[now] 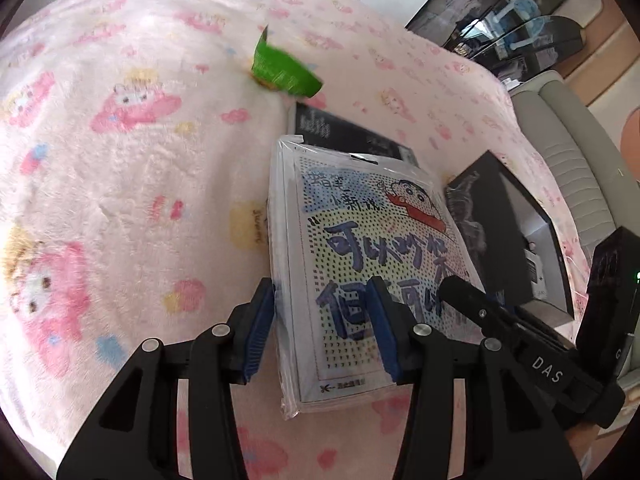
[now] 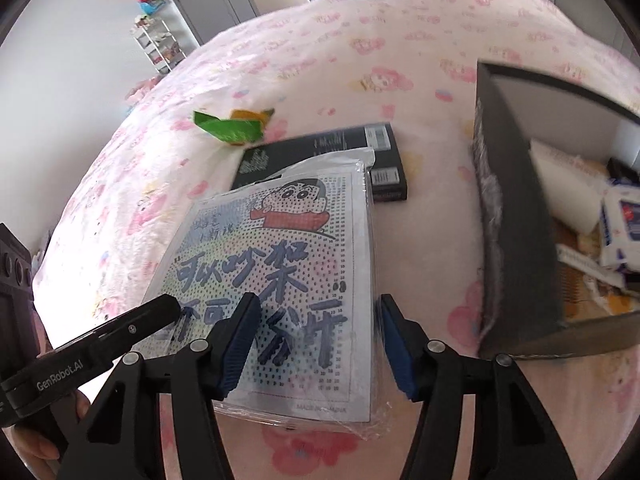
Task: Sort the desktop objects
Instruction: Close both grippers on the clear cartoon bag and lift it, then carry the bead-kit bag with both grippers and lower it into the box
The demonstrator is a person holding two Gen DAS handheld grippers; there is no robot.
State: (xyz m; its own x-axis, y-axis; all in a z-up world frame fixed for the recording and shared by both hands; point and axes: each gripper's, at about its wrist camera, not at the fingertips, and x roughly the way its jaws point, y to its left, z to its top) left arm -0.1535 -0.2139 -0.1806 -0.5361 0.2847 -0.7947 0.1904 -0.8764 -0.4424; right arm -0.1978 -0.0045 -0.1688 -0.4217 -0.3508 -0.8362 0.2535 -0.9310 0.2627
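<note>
A plastic-wrapped cartoon bead kit (image 1: 360,256) lies on the pink blanket, its far end resting on a flat black box (image 1: 348,136). My left gripper (image 1: 320,320) is open, its jaws straddling the kit's near left edge. My right gripper (image 2: 316,340) is open, its jaws straddling the kit's (image 2: 280,280) near right edge. A green snack packet (image 1: 286,70) lies beyond; it also shows in the right wrist view (image 2: 230,128). An open black storage box (image 2: 520,216) stands to the right and holds several small items.
The pink cartoon blanket (image 1: 120,160) covers the whole surface. The flat black box (image 2: 344,160) lies under the kit's far end. A grey chair (image 1: 576,168) stands past the right edge. A white shelf rack (image 2: 160,44) stands far left.
</note>
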